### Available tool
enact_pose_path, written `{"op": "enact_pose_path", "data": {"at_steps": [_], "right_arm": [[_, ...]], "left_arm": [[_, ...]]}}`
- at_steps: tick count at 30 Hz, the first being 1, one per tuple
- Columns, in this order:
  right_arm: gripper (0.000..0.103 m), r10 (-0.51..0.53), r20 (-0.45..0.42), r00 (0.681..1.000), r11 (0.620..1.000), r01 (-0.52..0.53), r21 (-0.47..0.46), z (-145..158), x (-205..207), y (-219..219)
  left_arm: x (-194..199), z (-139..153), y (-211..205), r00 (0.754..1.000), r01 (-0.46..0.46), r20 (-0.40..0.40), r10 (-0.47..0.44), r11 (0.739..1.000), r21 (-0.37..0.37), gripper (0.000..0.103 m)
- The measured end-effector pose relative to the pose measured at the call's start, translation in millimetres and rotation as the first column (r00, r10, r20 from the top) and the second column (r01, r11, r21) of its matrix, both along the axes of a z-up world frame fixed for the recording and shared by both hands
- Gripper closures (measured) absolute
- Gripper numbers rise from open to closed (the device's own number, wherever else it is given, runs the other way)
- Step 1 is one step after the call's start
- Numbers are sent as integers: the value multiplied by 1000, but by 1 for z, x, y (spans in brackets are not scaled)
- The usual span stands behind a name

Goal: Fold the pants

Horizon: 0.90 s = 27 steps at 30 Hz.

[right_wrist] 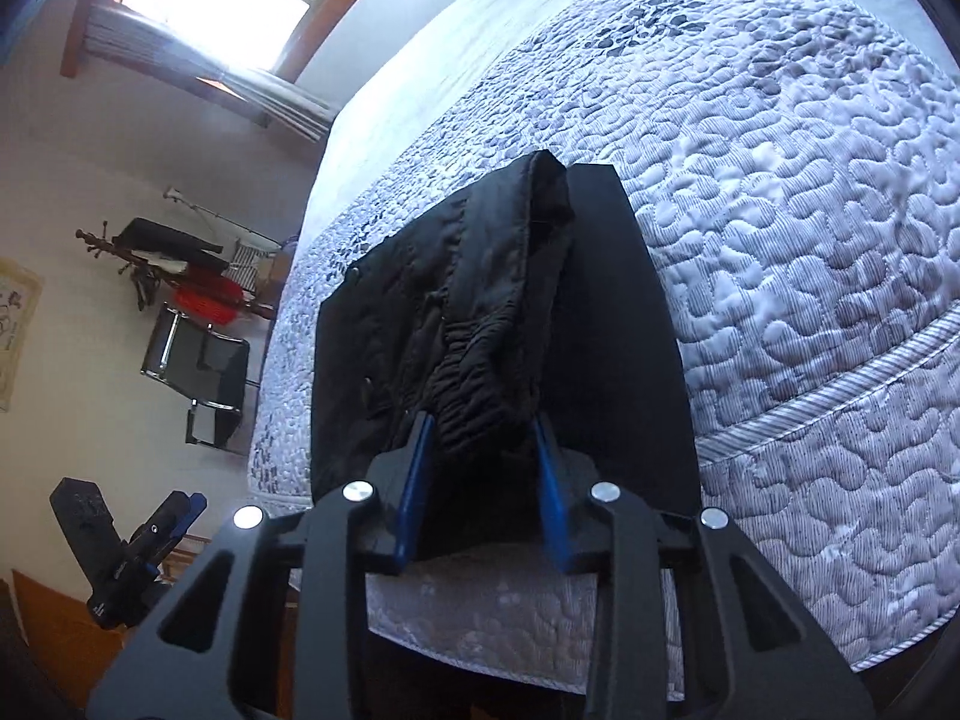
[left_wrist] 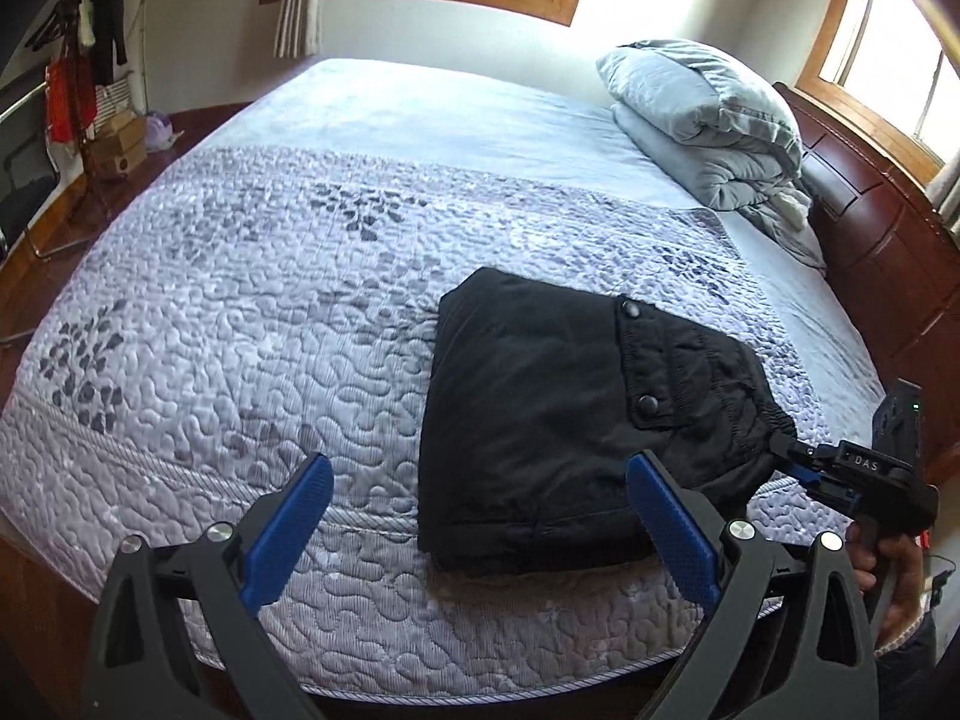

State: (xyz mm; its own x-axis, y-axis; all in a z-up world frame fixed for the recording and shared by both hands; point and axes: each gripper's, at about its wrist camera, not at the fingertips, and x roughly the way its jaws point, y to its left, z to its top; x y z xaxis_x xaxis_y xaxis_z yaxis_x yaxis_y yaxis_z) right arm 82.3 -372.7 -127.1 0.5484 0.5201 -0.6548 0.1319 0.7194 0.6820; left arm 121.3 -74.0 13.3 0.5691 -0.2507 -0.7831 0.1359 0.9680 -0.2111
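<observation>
While I am holding both grippers over the near edge of the bed (left_wrist: 252, 312), the black pants (left_wrist: 540, 420) are lying folded into a compact, roughly square bundle on the quilted lavender bedspread (left_wrist: 228, 276), close to that edge and toward the right half of the mattress. In the left wrist view, two snap buttons are showing on a flap on the upper face of the bundle, and the gathered elastic waistband is trailing off its right corner.

I am keeping the right gripper (right_wrist: 486, 456) closed on that waistband: in the right wrist view, the two blue pads are standing only a narrow way apart and the bunched black fabric is filling the space between them, pressed by both. The waistband corner is lifting slightly off the rest of the bundle. In the left wrist view, the same gripper is appearing at the right edge with a hand (left_wrist: 888, 564) gripping its handle, though its fingertips are too small there to read clearly.

I am holding the left gripper (left_wrist: 480, 534) with its jaws spread wide, the pads clear of any fabric; it is hovering above the bedspread, just beside the near left corner of the bundle.

A folded grey duvet (left_wrist: 708, 120) is resting at the far right, against the dark wooden headboard (left_wrist: 870, 228).
</observation>
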Motion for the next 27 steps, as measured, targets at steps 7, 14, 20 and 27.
{"op": "enact_pose_path", "data": {"at_steps": [7,14,20,27], "right_arm": [[71,-17,-35,999,1000,17,0,-4,3,3],[71,-42,-80,996,999,42,7,-27,6,-2],[71,-59,-79,995,998,59,3,-29,12,-2],[59,-42,-88,995,999,39,-35,-27,12,3]], "left_arm": [[-8,23,-7,998,21,56,-21,1000,3,4],[-13,37,-13,993,45,106,-48,999,26,4],[-12,39,-20,991,62,114,-66,997,36,4],[6,12,-9,997,52,46,-54,997,59,4]]}}
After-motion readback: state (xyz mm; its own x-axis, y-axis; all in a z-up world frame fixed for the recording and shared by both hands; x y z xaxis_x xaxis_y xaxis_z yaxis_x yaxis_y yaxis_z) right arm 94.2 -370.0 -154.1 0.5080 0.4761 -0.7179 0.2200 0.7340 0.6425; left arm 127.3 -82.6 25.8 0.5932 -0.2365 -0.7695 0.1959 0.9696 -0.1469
